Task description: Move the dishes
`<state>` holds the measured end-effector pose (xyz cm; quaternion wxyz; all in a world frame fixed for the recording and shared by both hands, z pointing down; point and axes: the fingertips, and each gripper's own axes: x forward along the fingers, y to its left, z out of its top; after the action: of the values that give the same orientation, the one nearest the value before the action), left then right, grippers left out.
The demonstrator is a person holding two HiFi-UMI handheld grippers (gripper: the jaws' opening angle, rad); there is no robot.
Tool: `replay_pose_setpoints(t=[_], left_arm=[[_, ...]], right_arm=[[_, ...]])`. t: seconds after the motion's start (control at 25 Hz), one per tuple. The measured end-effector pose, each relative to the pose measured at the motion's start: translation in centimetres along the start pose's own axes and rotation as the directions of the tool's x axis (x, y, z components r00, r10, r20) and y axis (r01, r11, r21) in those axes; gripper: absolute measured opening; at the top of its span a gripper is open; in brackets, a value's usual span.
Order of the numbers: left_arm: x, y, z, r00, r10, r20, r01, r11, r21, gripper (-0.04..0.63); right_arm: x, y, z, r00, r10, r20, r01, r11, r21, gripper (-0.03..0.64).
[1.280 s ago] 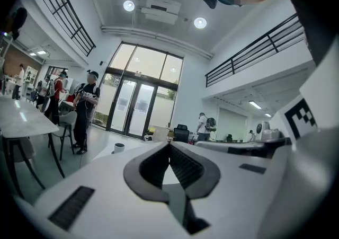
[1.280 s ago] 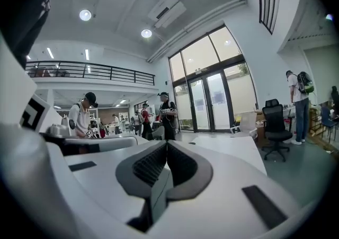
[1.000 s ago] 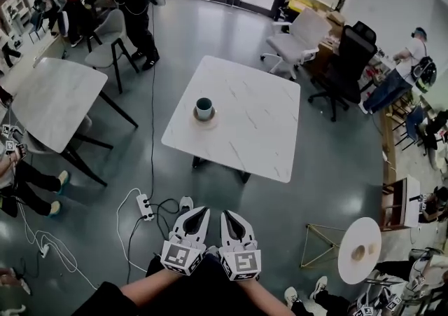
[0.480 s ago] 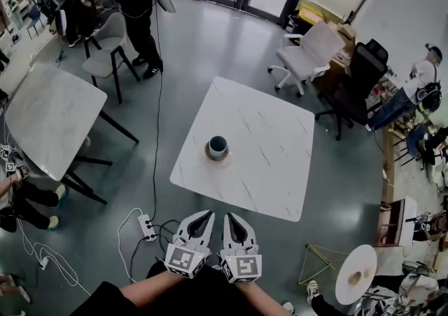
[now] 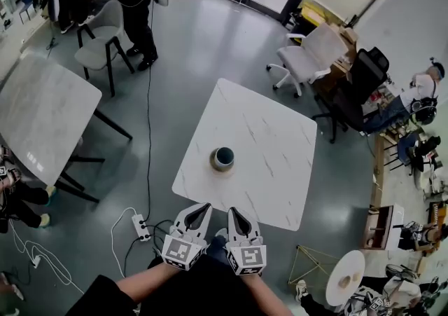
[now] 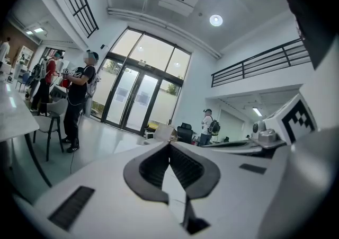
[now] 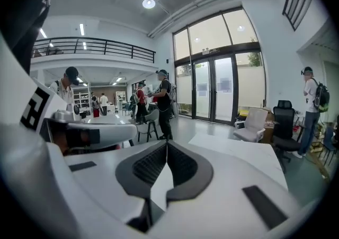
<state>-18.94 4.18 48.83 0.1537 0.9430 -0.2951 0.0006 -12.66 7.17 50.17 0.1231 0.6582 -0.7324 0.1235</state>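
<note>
— Where do we stand with the dishes?

— From our left: the left gripper (image 5: 201, 207) hangs low in front of us, over the floor and just short of the worktop's (image 5: 273, 132) near edge; its fingers (image 6: 153, 165) are pressed together with nothing between them

— And the dishes themselves?

— A dark cup (image 5: 222, 157) stands upright on a pale saucer (image 5: 222, 170), on the near left part of the white worktop; it is ahead of both grippers and apart from them; we see nothing else on that top

— The right side?

— The right gripper (image 5: 234, 211) sits just beside the left one, likewise short of the edge; its fingers (image 7: 183, 165) meet tip to tip and are empty too

— So which step is this?

— We judge it the approach; nothing is grasped and the dishes are untouched

— What does the next move ask of us?

— We think we must carry the grippers over the near edge to the cup and spread one pair of fingers first, since shut ones can take no rim; then we choose between the cup alone and the saucer's lip; the saucer lies flat, so that looks the harder hold; where the dishes should go we cannot tell
</note>
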Motion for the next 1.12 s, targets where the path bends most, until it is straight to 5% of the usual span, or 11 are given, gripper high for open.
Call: replay_pose_setpoints(t=[0.44,0.8,1.0,1.12], left_arm=[[2.6,3.8,-0.4,0.997,0.074,-0.012,-0.074,0.997,-0.016,0.017],[8.1,6.6,-2.8,0.979,0.162,-0.12,-0.171,0.983,-0.061,0.017],[11.1,7.8,-2.5,0.973,0.202,-0.112,-0.207,0.977,-0.04,0.017],[12.5,8.4,-3.2,0.968,0.222,-0.12,-0.228,0.973,-0.031,0.017]], right_arm=[[6.7,-3.0,-1.2,0.994,0.041,-0.105,-0.039,0.999,0.016,0.017],[12.1,-8.4,-3.9,0.977,0.081,-0.197,-0.064,0.994,0.091,0.018],[15.4,-10.8,-5.0,0.964,0.09,-0.252,-0.092,0.996,0.004,0.018],[17.3,-12.2,-6.2,0.954,0.097,-0.283,-0.09,0.995,0.038,0.018]])
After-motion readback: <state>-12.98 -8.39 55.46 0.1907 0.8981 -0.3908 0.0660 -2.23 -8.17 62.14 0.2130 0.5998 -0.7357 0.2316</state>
